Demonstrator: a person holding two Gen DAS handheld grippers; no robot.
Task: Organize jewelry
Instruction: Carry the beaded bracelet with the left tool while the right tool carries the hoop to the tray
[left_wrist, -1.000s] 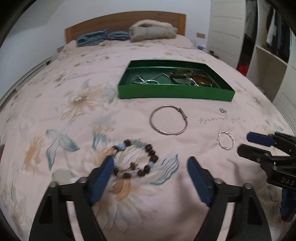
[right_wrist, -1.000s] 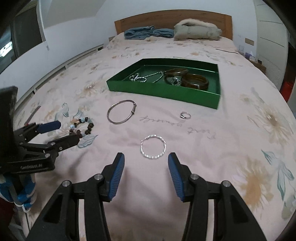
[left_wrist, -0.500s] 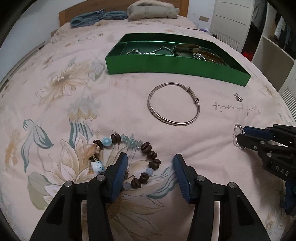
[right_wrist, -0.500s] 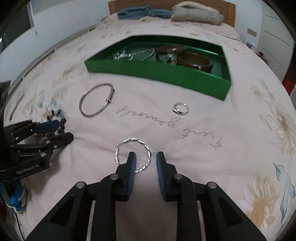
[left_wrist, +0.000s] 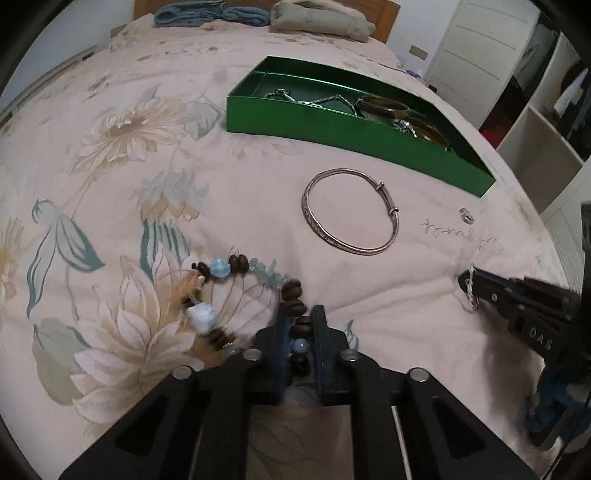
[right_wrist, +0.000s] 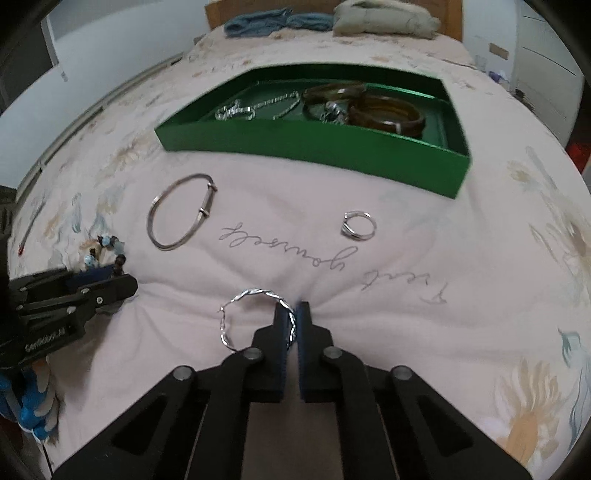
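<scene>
My left gripper (left_wrist: 300, 314) is shut on the beaded bracelet (left_wrist: 221, 267) of brown and blue beads, which lies on the bedspread; it also shows in the right wrist view (right_wrist: 105, 245). My right gripper (right_wrist: 293, 312) is shut on the twisted silver bangle (right_wrist: 255, 293), pressed into the bedspread; it shows at the right of the left wrist view (left_wrist: 471, 291). A plain silver bangle (left_wrist: 351, 210) and a small silver ring (right_wrist: 357, 225) lie loose in front of the green tray (right_wrist: 314, 147).
The tray holds a silver chain (right_wrist: 255, 107) and two brown bangles (right_wrist: 388, 114). Folded blue cloth (right_wrist: 273, 22) and a beige bundle (right_wrist: 384, 18) lie by the headboard. A wardrobe and shelves (left_wrist: 535, 122) stand right of the bed.
Both grippers moved forward and down and closed: the left onto the beaded bracelet, the right onto the twisted bangle.
</scene>
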